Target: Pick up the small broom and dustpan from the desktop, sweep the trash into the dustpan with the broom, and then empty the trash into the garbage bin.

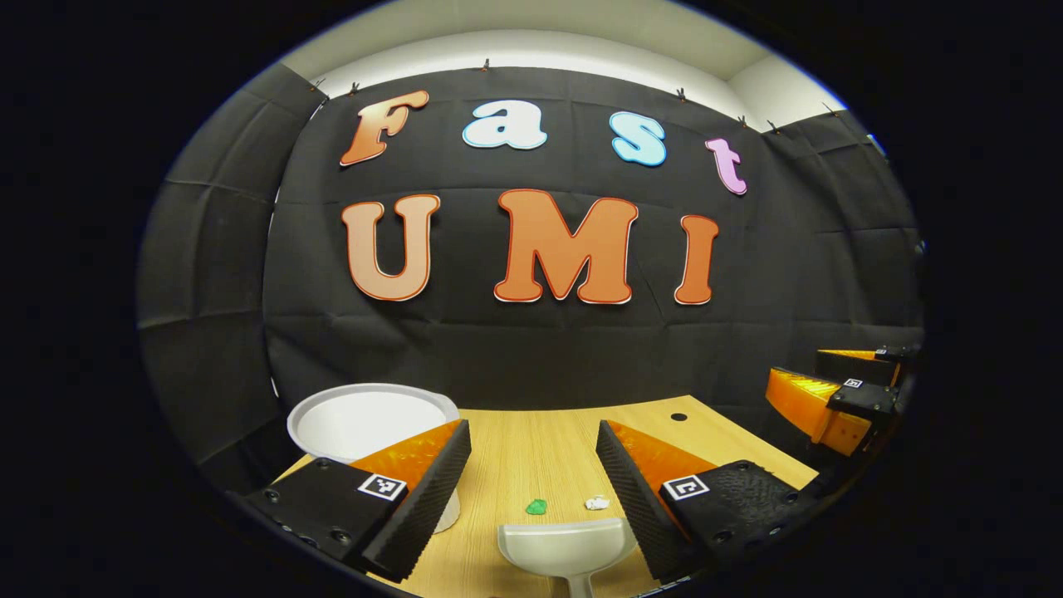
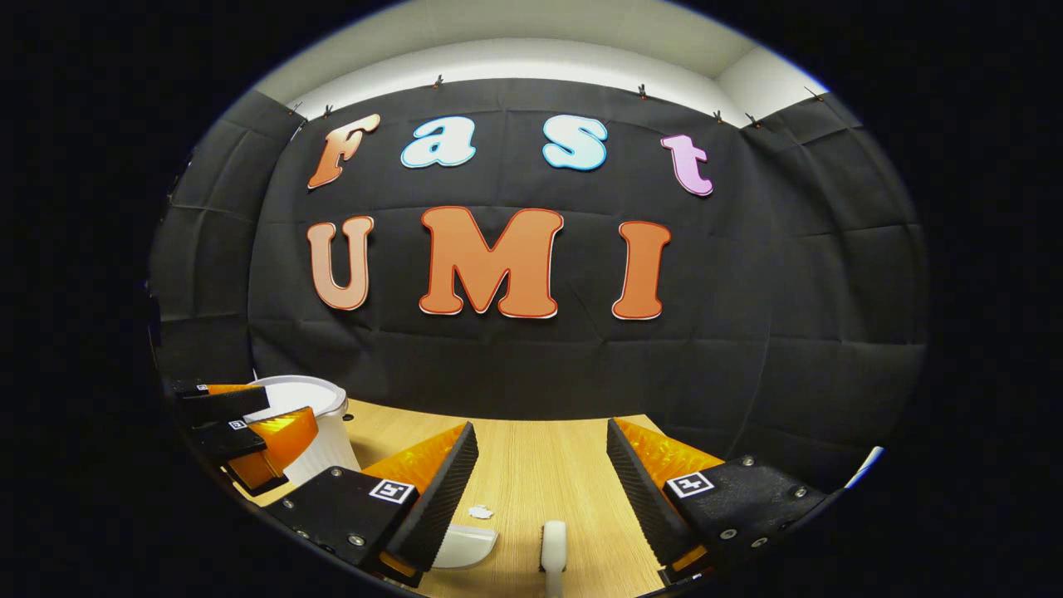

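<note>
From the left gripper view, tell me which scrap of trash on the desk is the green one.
The green scrap is the left of the two, lying on the desk just beyond the dustpan; the white crumpled scrap sits to its right.

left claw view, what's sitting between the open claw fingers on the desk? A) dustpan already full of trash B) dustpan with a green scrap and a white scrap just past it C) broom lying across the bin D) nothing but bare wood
B: the white dustpan lies between the left claw's open fingers, with the green scrap and white scrap on the desk just beyond its mouth.
</note>
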